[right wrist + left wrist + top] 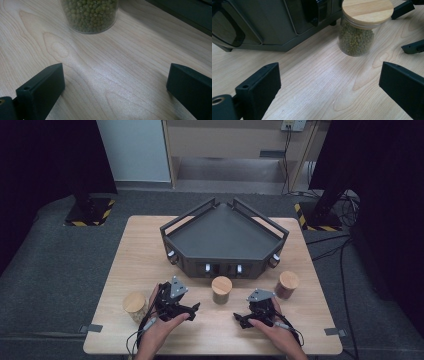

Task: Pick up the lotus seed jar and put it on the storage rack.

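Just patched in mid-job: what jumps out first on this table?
The big dark angular tray dominates the far middle of the wooden table. Just in front of it stands a wooden-lidded jar of green beans, midway between the open left gripper and the open right gripper. Two more lidded jars flank the scene: the left jar and the right jar.

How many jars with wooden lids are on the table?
3: one jar at the left beside the left hand, one in the middle before the dark tray, one at the right.
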A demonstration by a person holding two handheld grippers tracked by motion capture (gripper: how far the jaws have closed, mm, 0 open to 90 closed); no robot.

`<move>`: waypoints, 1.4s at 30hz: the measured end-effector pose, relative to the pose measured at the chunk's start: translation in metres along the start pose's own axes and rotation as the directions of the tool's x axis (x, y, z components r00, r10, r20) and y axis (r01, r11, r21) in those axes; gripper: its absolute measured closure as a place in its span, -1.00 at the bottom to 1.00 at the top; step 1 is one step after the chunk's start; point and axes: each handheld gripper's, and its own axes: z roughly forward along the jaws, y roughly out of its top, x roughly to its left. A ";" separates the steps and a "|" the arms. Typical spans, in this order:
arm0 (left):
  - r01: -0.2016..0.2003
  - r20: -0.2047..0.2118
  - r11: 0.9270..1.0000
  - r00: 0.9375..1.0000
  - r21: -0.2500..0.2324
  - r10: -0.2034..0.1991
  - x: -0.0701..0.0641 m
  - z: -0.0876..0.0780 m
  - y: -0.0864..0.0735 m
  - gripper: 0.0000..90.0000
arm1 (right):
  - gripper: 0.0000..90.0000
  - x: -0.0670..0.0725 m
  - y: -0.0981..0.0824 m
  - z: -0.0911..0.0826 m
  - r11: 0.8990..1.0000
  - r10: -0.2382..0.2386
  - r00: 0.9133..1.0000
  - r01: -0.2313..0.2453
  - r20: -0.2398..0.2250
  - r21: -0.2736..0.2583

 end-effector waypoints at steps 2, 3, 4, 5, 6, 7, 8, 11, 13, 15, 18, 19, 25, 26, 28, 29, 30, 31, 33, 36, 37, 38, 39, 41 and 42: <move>0.000 -0.003 1.000 1.000 -0.004 0.000 0.000 -0.003 0.001 -0.94 | -0.96 0.000 0.000 0.000 1.000 0.000 1.000 0.000 0.000 0.000; 0.000 -0.004 1.000 1.000 -0.005 0.000 0.001 -0.004 0.001 -0.94 | -0.96 0.000 0.000 0.000 1.000 0.000 1.000 0.000 0.000 0.000; 0.000 -0.004 1.000 1.000 -0.006 0.000 0.001 -0.004 0.001 -0.94 | -0.96 0.000 0.000 0.000 1.000 0.000 1.000 0.000 0.000 0.000; 0.001 -0.006 1.000 1.000 -0.006 -0.001 0.001 -0.005 0.001 -0.94 | -0.96 0.000 0.000 0.000 1.000 0.000 1.000 0.000 0.000 0.000; 0.001 -0.007 1.000 1.000 -0.007 -0.001 0.001 -0.006 0.001 -0.94 | -0.96 0.000 0.000 0.000 1.000 0.000 1.000 0.000 0.000 0.000; 0.000 -0.008 1.000 1.000 -0.007 -0.001 0.001 -0.006 0.001 -0.94 | -0.96 0.000 0.000 0.000 1.000 0.000 1.000 0.000 0.000 0.000; -0.001 -0.009 1.000 1.000 -0.006 0.001 0.002 -0.007 0.001 -0.94 | -0.96 0.000 0.000 0.000 1.000 0.000 1.000 0.000 0.000 0.000; -0.001 -0.011 1.000 1.000 -0.007 0.001 0.003 -0.010 0.001 -0.94 | -0.96 0.000 0.000 0.000 1.000 0.000 1.000 0.000 0.001 0.000; 0.001 -0.012 1.000 1.000 -0.012 -0.002 0.003 -0.011 0.001 -0.94 | -0.96 0.001 0.000 0.000 1.000 0.001 1.000 -0.001 0.002 0.000; -0.001 -0.015 1.000 1.000 -0.014 0.001 0.003 -0.013 0.001 -0.94 | -0.95 0.001 -0.001 0.000 1.000 0.002 1.000 -0.002 0.004 -0.002; 0.000 -0.018 1.000 1.000 -0.016 -0.001 0.004 -0.016 0.000 -0.94 | -0.95 0.002 -0.001 0.000 1.000 0.004 1.000 -0.004 0.005 -0.003; 0.002 -0.019 1.000 1.000 -0.017 -0.002 0.004 -0.017 0.000 -0.94 | -0.95 0.002 -0.001 -0.001 1.000 0.005 1.000 -0.005 0.006 -0.003; 0.005 -0.024 1.000 1.000 -0.022 -0.005 0.006 -0.023 -0.003 -0.94 | -0.95 0.003 -0.001 -0.001 1.000 0.008 1.000 -0.008 0.009 -0.001; 0.005 -0.025 1.000 1.000 -0.024 -0.006 0.006 -0.024 -0.003 -0.94 | -0.95 0.003 -0.001 -0.001 1.000 0.008 1.000 -0.008 0.010 -0.001; 0.009 -0.029 1.000 1.000 -0.026 -0.009 0.007 -0.025 -0.004 -0.94 | -0.95 0.003 -0.001 -0.001 1.000 0.009 1.000 -0.009 0.011 -0.001; 0.009 -0.031 1.000 0.999 -0.028 -0.010 0.008 -0.027 -0.005 -0.94 | -0.95 0.003 -0.001 -0.001 1.000 0.009 1.000 -0.009 0.011 -0.001; 0.009 -0.031 1.000 0.999 -0.028 -0.010 0.008 -0.027 -0.005 -0.94 | -0.95 0.003 -0.001 -0.001 1.000 0.009 1.000 -0.009 0.012 -0.001; 0.011 -0.033 1.000 0.999 -0.028 -0.012 0.009 -0.028 -0.005 -0.94 | -0.95 0.003 -0.001 -0.001 1.000 0.009 1.000 -0.009 0.012 -0.001; 0.010 -0.036 1.000 0.999 -0.029 -0.012 0.010 -0.029 -0.005 -0.94 | -0.95 0.004 -0.001 -0.001 1.000 0.009 1.000 -0.009 0.012 -0.001; 0.014 -0.043 0.999 0.999 -0.029 -0.015 0.012 -0.032 -0.006 -0.94 | -0.95 0.004 -0.001 -0.001 1.000 0.010 1.000 -0.010 0.013 -0.001; 0.013 -0.045 0.999 0.999 -0.030 -0.014 0.013 -0.032 -0.006 -0.94 | -0.95 0.004 -0.001 -0.001 1.000 0.010 1.000 -0.010 0.013 -0.002; 0.012 -0.048 1.000 0.999 -0.029 -0.013 0.013 -0.033 -0.006 -0.94 | -0.95 0.004 -0.001 -0.001 1.000 0.010 1.000 -0.010 0.013 -0.002; 0.011 -0.049 0.999 0.999 -0.031 -0.013 0.014 -0.034 -0.006 -0.94 | -0.95 0.004 -0.001 -0.001 1.000 0.010 1.000 -0.010 0.013 -0.002; 0.009 -0.052 0.999 0.999 -0.033 -0.011 0.015 -0.036 -0.006 -0.94 | -0.95 0.004 -0.001 -0.001 1.000 0.010 1.000 -0.010 0.013 -0.001; 0.009 -0.055 0.999 0.998 -0.033 -0.011 0.015 -0.036 -0.007 -0.94 | -0.95 0.004 -0.001 -0.001 1.000 0.010 1.000 -0.010 0.013 -0.002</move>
